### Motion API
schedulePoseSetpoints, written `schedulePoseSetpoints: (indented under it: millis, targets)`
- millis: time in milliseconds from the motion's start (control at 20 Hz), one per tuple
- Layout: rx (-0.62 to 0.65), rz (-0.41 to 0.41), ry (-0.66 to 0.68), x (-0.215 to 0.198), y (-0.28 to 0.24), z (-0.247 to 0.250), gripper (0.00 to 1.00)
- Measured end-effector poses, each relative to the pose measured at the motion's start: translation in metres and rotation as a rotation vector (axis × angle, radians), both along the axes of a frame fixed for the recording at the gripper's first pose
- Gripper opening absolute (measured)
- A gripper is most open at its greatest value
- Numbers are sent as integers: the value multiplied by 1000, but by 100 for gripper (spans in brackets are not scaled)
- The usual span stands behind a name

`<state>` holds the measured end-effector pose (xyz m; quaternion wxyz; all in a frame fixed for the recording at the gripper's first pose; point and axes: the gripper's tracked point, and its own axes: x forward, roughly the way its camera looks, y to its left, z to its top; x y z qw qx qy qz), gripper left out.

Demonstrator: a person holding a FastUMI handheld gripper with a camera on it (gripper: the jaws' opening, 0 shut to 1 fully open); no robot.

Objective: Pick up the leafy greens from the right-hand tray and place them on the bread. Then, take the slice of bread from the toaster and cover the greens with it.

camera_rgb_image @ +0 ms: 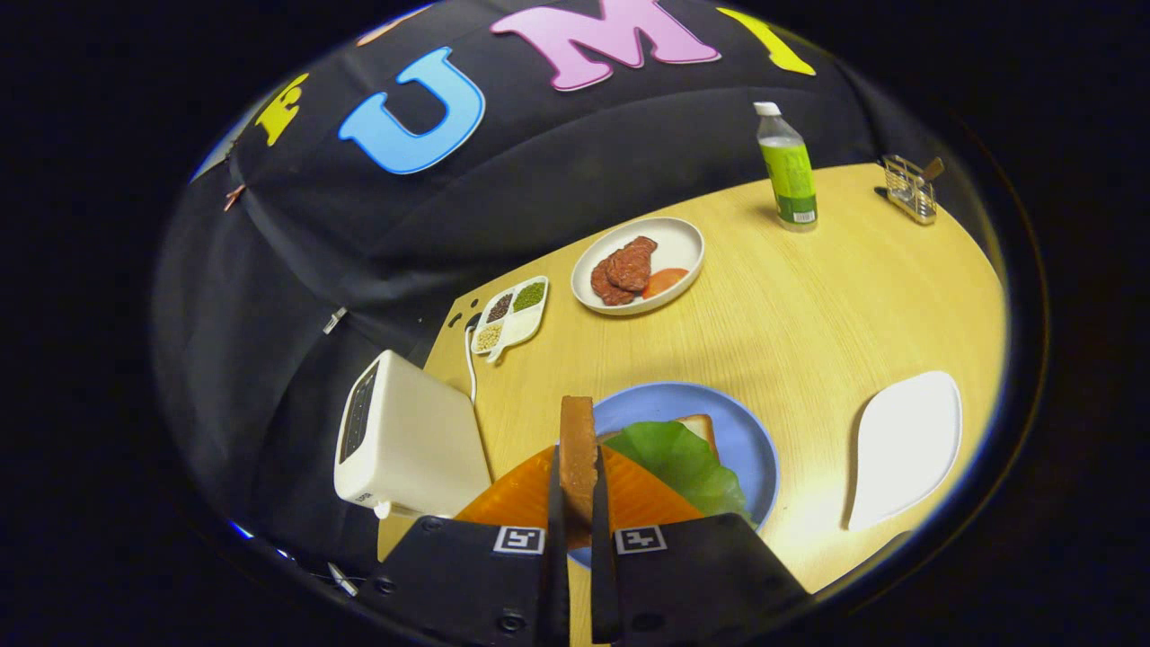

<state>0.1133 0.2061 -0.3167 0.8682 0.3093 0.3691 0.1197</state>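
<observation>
- The pale wood-grain tabletop [809, 323] carries everything and runs from the near fingers out to the far dark cloth wall.
- A white box-shaped toaster [409, 445] stands at the table's near left edge, to the left of the fingers, with a white cord trailing behind it.
- A round blue plate [746, 440] lies just ahead of the fingers; on it rests a flat slice of light bread [701, 424], and a broad green lettuce leaf [687, 463] is spread over most of that slice.
- A glossy white leaf-shaped tray [903, 445] sits to the right of the blue plate, well apart from it.
- A white oval dish [678, 247] further back holds a brown piece of cooked meat [624, 270] and an orange-red slice beside it, possibly tomato.
- The hand-held gripper [579, 503] is clenched on a brown-crusted slice of toast [578, 449], held upright on edge between both fingers, over the near left part of the blue plate and just left of the lettuce leaf.
- A small white divided condiment tray [512, 314] at the far left holds dark, green and pale grains in separate compartments.
- A clear plastic bottle with a green label [788, 171] stands upright at the far side.
- A small wire holder [909, 189] sits at the far right corner.
</observation>
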Motion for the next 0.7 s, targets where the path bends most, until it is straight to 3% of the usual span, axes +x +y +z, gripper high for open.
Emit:
schedulePoseSetpoints:
  millis: [350,700]
  targets:
    - [-50,-17,40,-4,-32,-47,16]
    - [-98,-42,118,-6,-57,-76,54]
